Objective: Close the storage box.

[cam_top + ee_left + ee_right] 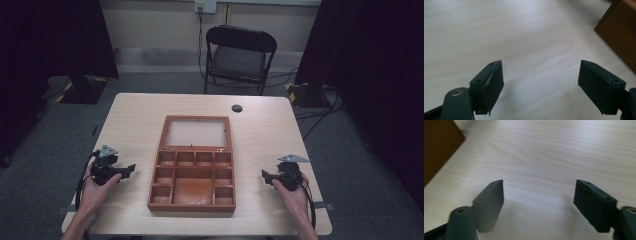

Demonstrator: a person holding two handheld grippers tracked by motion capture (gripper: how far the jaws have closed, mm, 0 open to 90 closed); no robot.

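A brown wooden box point(191, 205) with several compartments stands in the middle of the table, and its glazed lid point(196, 133) lies open flat behind it. The compartments look empty. My left gripper point(131, 169) rests left of the box, pointing at its side, jaws open over bare table. In the left gripper view the left gripper point(540, 72) holds nothing, and a corner of the box point(621, 30) shows at upper right. My right gripper point(264, 174) sits right of the box, aimed toward it. It is open too point(539, 191), with the box point(439, 142) at upper left.
The light wooden table point(135, 120) has a dark cable hole point(237, 108) near its far edge. A black folding chair point(239, 55) stands beyond the table. Dark curtains hang on both sides, and cables run across the floor at right.
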